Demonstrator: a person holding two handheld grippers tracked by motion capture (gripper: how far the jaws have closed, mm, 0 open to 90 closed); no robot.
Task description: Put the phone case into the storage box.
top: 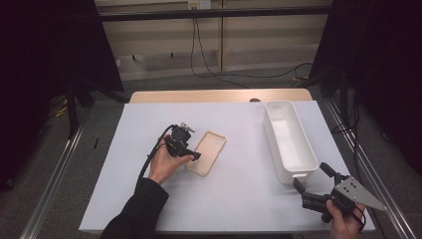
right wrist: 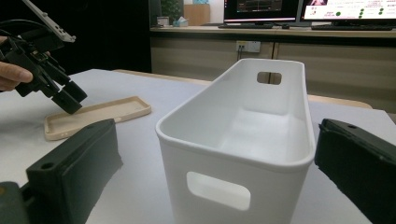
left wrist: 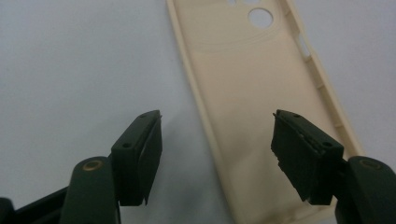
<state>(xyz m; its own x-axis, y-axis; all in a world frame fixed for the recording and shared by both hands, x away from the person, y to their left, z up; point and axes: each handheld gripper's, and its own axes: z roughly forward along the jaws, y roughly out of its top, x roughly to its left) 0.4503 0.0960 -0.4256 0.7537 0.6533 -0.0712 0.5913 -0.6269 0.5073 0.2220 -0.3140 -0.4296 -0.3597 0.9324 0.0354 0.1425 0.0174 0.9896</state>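
Table (top: 124, 199) is covered by a white sheet; white bin (top: 290, 139) stands at its right, faced by the open-jawed right gripper (top: 312, 180); beige phone case (top: 208, 152) lies mid-table, its near long edge straddled, ungripped, by the down-tilted left gripper (top: 191, 158).

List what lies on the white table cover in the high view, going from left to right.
Left black tongs in the person's left hand → flat beige phone case, lying open side up → long white plastic bin with handle cut-outs → right black tongs, open beside the bin's near end.
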